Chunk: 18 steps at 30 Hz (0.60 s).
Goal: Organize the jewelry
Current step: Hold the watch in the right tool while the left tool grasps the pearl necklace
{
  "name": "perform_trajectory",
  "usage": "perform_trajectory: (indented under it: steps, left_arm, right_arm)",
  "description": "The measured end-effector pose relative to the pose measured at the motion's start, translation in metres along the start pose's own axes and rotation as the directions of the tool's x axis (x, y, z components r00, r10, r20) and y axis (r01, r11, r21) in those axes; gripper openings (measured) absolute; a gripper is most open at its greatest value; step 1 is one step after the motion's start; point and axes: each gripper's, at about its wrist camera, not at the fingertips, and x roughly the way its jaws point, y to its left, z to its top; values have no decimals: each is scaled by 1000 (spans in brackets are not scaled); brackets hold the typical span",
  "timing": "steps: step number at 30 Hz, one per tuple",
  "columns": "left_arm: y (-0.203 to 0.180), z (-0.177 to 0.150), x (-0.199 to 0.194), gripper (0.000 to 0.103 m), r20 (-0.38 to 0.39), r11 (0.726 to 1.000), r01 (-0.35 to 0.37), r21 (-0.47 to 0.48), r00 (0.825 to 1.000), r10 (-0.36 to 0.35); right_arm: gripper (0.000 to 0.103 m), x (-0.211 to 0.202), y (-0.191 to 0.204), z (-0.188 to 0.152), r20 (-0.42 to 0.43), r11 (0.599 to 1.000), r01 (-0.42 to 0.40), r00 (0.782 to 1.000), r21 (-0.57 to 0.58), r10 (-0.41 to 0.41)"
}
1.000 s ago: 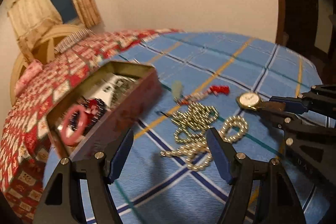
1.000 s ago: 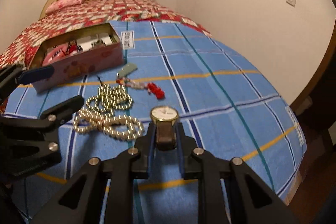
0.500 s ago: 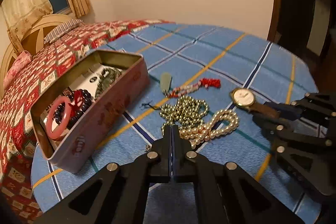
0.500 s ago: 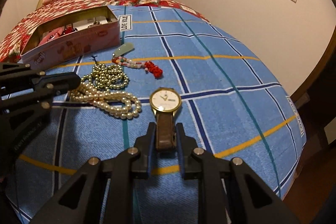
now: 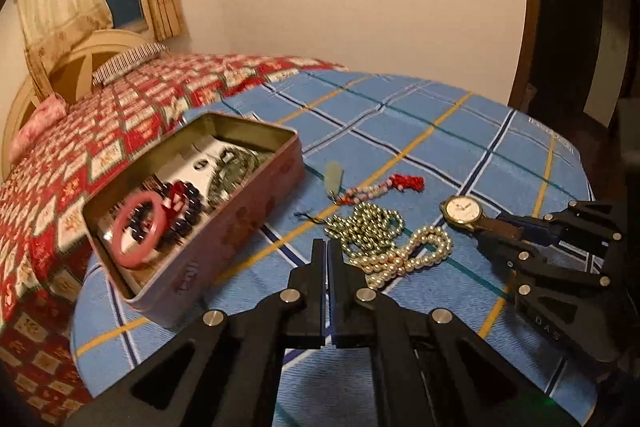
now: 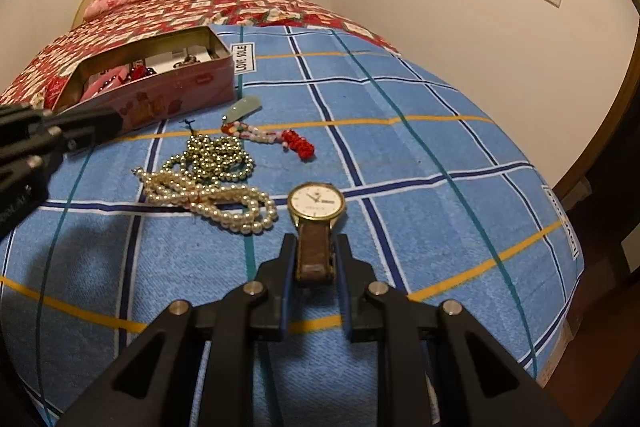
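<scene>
Bedroom, blue plaid blanket (image 6: 420,155) on the bed.
My right hand-held gripper (image 6: 314,259) clamps the watch (image 6: 316,203) strap at lower centre; my left hand-held gripper (image 5: 327,247) is closed, empty, just before the pearl necklace (image 5: 404,259); tin box (image 5: 224,239) at left.

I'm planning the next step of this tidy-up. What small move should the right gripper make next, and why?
Probably lift the watch clear of the blue blanket and carry it toward the open tin. The right gripper is already shut on the brown strap, the dial seems to rest on the blanket, and other jewelry sits in the tin.
</scene>
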Motion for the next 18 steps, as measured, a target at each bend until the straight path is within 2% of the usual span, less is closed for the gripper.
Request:
perform_trajectory:
  steps: [2,4,6,7,8,11,15,18]
  left_arm:
    - [-6,0,6,5,-11,999,-25,23,1000,25]
    - [-7,0,10,20,-25,1000,-12,16,1000,13]
    - [-9,0,12,62,-27,999,-31,14,999,31]
    - [-11,0,10,67,-11,999,-42,18,999,42]
    - [-14,0,10,70,-2,999,-48,25,999,48]
    - [-23,2,16,70,-25,998,-49,50,998,51]
    - [-35,-1,38,70,-102,993,-58,105,992,69]
    - [-31,-1,41,69,-116,996,-35,77,992,44]
  right_arm:
    - [21,0,-1,0,1,1000,1,1000,4,-1]
    - [21,-1,-3,0,4,1000,7,1000,5,-7]
    - [21,-1,-6,0,5,1000,17,1000,9,-17]
    - [21,0,-8,1,4,1000,23,1000,13,-23]
    - [21,0,-10,0,3,1000,24,1000,19,-24]
    - [21,-1,-13,-1,5,999,16,1000,29,-16]
    - [21,-2,-12,-1,12,1000,13,1000,25,-14]
    - [21,-2,-13,-1,14,1000,9,1000,29,-9]
